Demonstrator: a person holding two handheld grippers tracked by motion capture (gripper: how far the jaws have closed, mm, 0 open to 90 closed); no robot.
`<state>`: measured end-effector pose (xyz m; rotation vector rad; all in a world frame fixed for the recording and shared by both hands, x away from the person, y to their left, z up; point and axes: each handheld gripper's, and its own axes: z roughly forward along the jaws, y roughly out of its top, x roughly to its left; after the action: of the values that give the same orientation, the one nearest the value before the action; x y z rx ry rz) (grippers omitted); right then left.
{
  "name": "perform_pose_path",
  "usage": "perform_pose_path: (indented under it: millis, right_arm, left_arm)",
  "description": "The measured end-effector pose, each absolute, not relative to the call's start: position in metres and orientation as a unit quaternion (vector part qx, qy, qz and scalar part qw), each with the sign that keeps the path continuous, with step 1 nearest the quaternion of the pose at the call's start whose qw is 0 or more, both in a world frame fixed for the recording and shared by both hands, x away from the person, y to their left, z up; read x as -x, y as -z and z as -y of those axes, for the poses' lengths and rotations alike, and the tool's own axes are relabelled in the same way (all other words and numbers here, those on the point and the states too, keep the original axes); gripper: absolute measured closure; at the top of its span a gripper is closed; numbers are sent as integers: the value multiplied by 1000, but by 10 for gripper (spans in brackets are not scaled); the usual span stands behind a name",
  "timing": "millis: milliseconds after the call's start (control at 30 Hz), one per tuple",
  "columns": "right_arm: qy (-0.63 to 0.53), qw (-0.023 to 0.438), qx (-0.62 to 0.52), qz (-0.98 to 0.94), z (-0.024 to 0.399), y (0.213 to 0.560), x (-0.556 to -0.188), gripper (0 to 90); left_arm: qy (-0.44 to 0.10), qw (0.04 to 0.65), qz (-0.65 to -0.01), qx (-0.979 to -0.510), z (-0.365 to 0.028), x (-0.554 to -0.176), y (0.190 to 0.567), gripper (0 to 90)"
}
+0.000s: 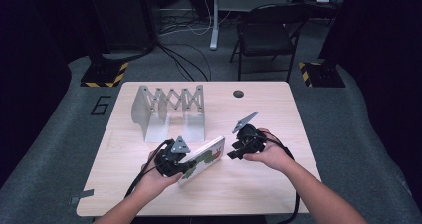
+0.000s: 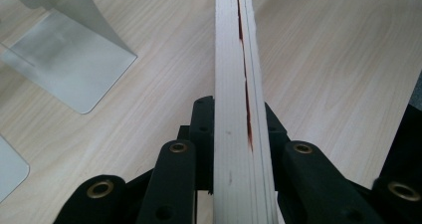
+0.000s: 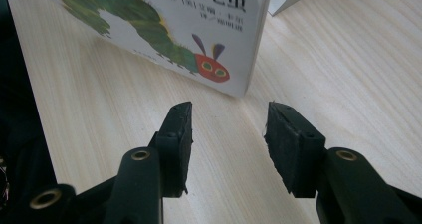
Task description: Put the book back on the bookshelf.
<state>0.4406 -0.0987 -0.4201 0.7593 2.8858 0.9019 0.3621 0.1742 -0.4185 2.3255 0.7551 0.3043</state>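
A white board book [image 1: 205, 158] with a green caterpillar on its cover is tilted up off the table near the front middle. My left gripper [image 1: 185, 168] is shut on the book's near end; in the left gripper view the page edges [image 2: 240, 84] run straight up between the two black jaws. My right gripper [image 1: 234, 152] hangs just right of the book, open, with nothing in it. In the right gripper view the caterpillar's red face [image 3: 213, 67] and the book's corner lie a little beyond the spread fingertips [image 3: 180, 119].
A grey metal accordion book rack [image 1: 169, 110] stands at the back left of the wooden table [image 1: 259, 184]; its base plates [image 2: 64, 64] lie left of the book. A small dark hole [image 1: 238, 93] sits near the far edge. A folding chair [image 1: 266, 35] stands beyond the table.
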Motion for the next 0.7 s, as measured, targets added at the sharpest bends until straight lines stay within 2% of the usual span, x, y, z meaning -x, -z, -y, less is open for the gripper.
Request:
perform_pose_path:
  millis: [700]
  right_arm:
    - [-291, 15, -244, -925, 101, 423, -440, 531]
  left_arm:
    - [-138, 334, -339, -869, -220, -364, 410, 756]
